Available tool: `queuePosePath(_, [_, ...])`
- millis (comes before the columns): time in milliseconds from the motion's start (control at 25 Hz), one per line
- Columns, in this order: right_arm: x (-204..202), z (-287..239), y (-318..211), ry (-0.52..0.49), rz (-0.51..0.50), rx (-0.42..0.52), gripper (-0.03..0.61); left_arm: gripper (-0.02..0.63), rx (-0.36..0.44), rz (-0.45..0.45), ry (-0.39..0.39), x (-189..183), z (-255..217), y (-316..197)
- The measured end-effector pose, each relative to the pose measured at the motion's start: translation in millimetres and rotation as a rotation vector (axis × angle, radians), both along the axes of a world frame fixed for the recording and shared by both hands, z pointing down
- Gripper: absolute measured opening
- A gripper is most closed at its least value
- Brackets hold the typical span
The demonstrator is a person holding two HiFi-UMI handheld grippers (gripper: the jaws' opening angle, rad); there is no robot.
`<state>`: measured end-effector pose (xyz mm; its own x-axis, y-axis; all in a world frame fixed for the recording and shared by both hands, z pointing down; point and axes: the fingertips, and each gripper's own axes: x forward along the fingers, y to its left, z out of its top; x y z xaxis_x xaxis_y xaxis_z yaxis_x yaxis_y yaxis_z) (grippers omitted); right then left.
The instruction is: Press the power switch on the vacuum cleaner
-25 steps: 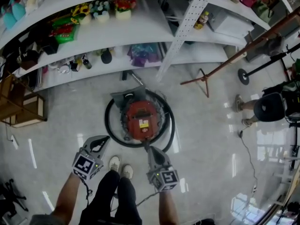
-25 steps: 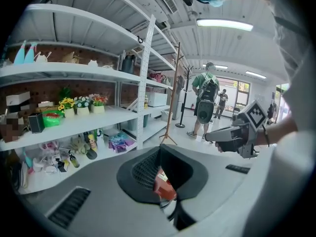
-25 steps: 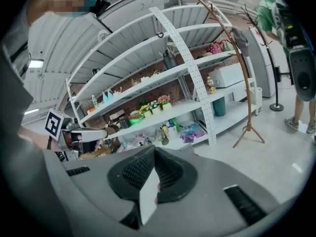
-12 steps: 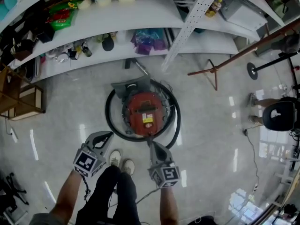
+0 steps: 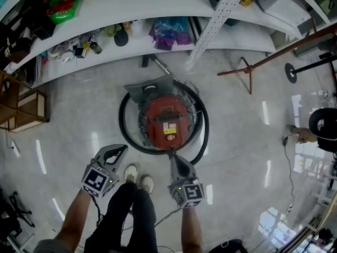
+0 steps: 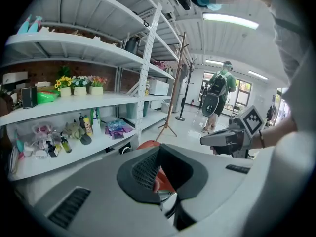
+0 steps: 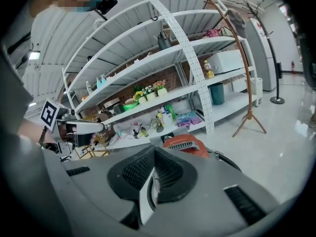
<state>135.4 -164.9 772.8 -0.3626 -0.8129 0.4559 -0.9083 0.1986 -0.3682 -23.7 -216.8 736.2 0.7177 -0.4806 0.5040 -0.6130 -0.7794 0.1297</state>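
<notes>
A red canister vacuum cleaner sits on the pale floor with its black hose coiled around it. In the head view my right gripper is shut and empty, its tip just short of the vacuum's near edge. My left gripper hangs lower left of the vacuum, clear of the hose, shut and empty. The left gripper view shows the red body past the left gripper. The vacuum's ribbed red top lies beyond the right gripper in its own view. I cannot pick out the switch.
White shelving full of bottles, flowers and bags runs behind the vacuum. A wooden coat stand rises at the right, and a wooden crate stands at the left. Another person is at the right edge. My shoes are between the grippers.
The head view has shifted, so the shelves slid up and the vacuum sits slightly higher and further right. Both grippers keep about the same distance from it. The person at right moved toward the edge.
</notes>
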Motion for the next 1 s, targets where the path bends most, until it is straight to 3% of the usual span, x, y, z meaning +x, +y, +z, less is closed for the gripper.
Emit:
queuePosePath(440, [-7,53,-3,0.024,-0.038,-0.056,0.012,0.005,-0.021,0.004,-0.007,-5,43,-3])
queuePosePath(1000, [-5,100,-22,0.003,-0.008,-0.061,0.012,0.005,-0.046,0.001,-0.018,-11,73,4])
